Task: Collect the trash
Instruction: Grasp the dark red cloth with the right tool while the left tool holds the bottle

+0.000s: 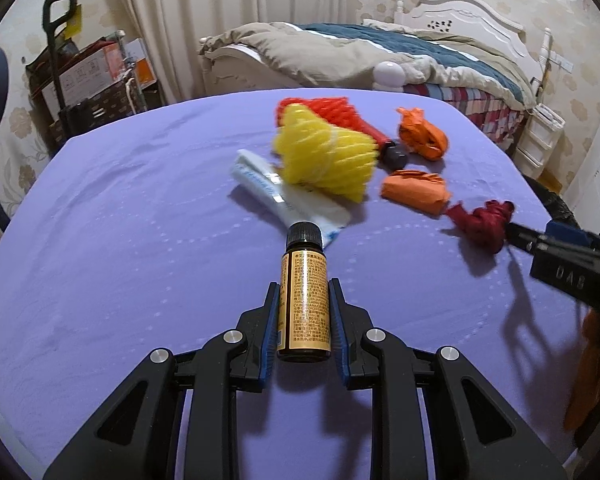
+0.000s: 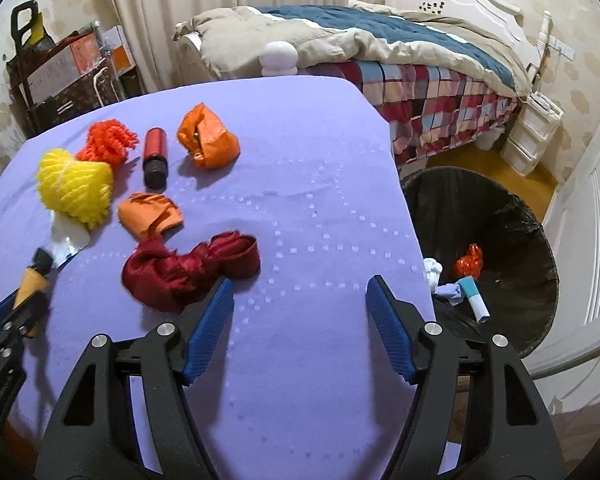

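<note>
My left gripper (image 1: 304, 292) is shut on a small gold-labelled bottle with a black cap (image 1: 305, 296), held just above the purple table (image 1: 120, 240). The bottle also shows at the left edge of the right wrist view (image 2: 34, 276). My right gripper (image 2: 300, 296) is open and empty, its left finger beside a dark red crumpled bag (image 2: 188, 268), which also shows in the left wrist view (image 1: 482, 220). On the table lie a yellow foam net (image 1: 324, 156), a red foam net (image 2: 106, 142), two orange bags (image 2: 208, 136) (image 2: 150, 214), a red bottle (image 2: 155, 154) and a white tube (image 1: 284, 196).
A black-lined trash bin (image 2: 512, 216) stands right of the table, holding several discarded items. A bed (image 2: 380, 52) is behind the table. A cart with boxes (image 1: 84, 80) stands at the back left. A white drawer unit (image 2: 534, 132) sits by the bed.
</note>
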The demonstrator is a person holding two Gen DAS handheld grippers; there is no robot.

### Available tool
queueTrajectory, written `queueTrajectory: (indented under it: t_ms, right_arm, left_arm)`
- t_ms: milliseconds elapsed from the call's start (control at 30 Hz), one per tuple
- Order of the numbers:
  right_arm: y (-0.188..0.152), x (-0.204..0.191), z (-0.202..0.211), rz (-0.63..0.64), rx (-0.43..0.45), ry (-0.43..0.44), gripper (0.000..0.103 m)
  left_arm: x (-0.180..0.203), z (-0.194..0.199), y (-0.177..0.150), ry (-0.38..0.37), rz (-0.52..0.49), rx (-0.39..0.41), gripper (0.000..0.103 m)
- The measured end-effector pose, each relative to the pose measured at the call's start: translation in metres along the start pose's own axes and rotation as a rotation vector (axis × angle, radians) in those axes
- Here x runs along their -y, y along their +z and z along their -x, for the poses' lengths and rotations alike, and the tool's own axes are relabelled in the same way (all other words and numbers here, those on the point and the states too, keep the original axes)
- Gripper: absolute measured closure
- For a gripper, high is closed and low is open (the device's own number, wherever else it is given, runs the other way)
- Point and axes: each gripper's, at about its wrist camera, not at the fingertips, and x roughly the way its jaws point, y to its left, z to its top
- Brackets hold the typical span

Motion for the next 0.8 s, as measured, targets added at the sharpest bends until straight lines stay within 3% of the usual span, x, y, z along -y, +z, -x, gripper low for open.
queueTrajectory:
  t_ms: [333, 567, 800]
  right_arm:
    - [0.029, -0.004, -0.017, -0.008, 0.039, -0.007, 0.035]
    - [0.037, -0.001, -0.003, -0.064, 0.088, 0.017, 0.035]
    - [0.027, -0.036, -0.008, 0.028, 0.038, 0.085, 0.035]
  left_arm:
    - [-0.035, -0.008, 0.004, 0.040, 0.062, -0.008, 0.078]
    - [-0.051, -0.014, 0.010, 0.063, 0.086, -0.007, 0.078]
    - [-0.061, -0.018, 0.014, 0.076, 0.108, -0.003, 0.078]
